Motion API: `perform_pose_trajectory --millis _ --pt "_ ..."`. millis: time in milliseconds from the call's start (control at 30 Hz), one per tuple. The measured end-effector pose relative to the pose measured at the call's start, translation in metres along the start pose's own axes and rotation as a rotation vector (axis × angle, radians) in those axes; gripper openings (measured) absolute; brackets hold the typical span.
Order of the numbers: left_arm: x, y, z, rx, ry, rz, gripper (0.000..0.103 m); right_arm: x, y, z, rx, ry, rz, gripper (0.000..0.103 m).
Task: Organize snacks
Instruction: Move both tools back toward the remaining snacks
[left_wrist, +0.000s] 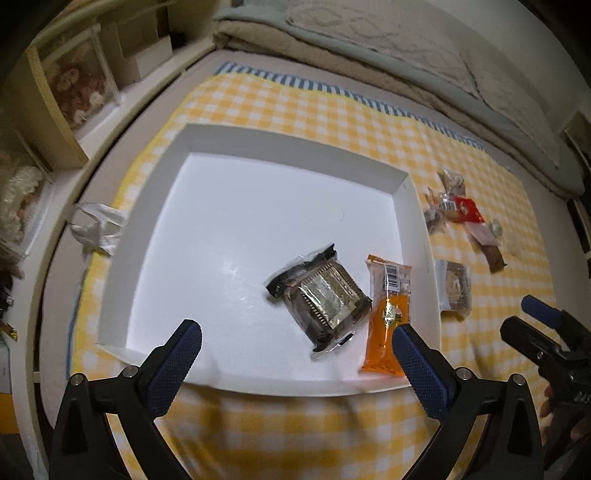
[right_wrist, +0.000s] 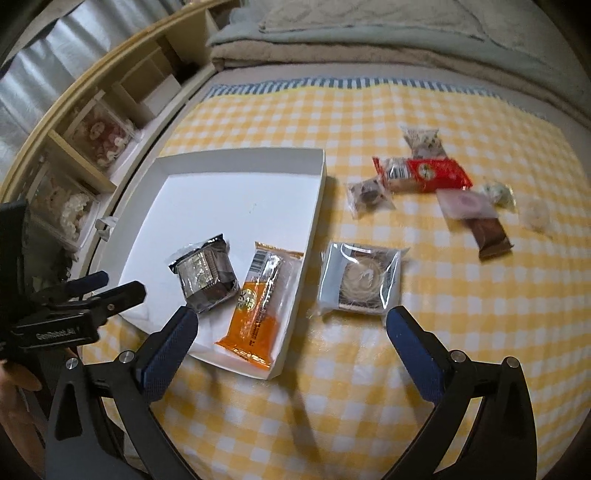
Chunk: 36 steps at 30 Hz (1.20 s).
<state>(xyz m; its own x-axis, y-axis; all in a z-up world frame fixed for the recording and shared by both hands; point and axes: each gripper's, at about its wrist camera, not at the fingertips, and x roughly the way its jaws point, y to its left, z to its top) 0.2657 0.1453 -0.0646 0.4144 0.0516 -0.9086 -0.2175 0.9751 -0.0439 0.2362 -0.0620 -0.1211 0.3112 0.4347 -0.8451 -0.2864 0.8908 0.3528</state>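
Looking along your right gripper, its fingers stand wide apart and empty, and the square clear-wrapped pastry packet lies on the yellow checked cloth just ahead, between the fingertips, beside the shallow white cardboard tray. Your left gripper, also wide apart and empty, hovers over the tray, so I judge the right one nearer.

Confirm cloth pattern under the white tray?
Yellow-and-white check cloth, blue-striped far edge; clearest in right wrist view.

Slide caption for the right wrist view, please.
Open right claw above checked cloth; two wrapped snacks lie in white tray, others wait outside.
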Motion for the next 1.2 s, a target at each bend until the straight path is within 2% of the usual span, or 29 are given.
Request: perform_pose_trajectory --millis 200,367,633,800,933,1067,1200 --pt "-0.03 0.001 -0.008 0.014 -0.049 -0.012 0.103 -0.014 -0.001 0.001 -0.017 -0.043 -0.019 0.103" --pt "-0.058 -0.001 -0.012 0.013 -0.111 -0.037 0.103 -0.042 -0.01 0.003 -0.027 -0.123 -0.028 0.103" --pt "-0.078 -0.035 -0.014 0.042 -0.191 -0.108 0.103 -0.083 -0.048 0.001 0.023 -0.234 -0.063 0.103" --pt "-0.071 -0.067 -0.01 0.116 -0.212 -0.114 0.103 -0.101 -0.082 -0.002 0.072 -0.278 -0.094 0.103" --pt "-0.055 -0.093 -0.004 0.166 -0.2 -0.114 0.103 -0.108 -0.108 -0.005 0.098 -0.293 -0.131 0.103" --pt "-0.03 -0.12 0.006 0.22 -0.188 -0.119 0.103 -0.109 -0.134 -0.009 0.125 -0.294 -0.16 0.103" --pt "0.011 -0.148 0.021 0.283 -0.153 -0.099 0.103 -0.106 -0.15 -0.012 0.143 -0.284 -0.166 0.103"
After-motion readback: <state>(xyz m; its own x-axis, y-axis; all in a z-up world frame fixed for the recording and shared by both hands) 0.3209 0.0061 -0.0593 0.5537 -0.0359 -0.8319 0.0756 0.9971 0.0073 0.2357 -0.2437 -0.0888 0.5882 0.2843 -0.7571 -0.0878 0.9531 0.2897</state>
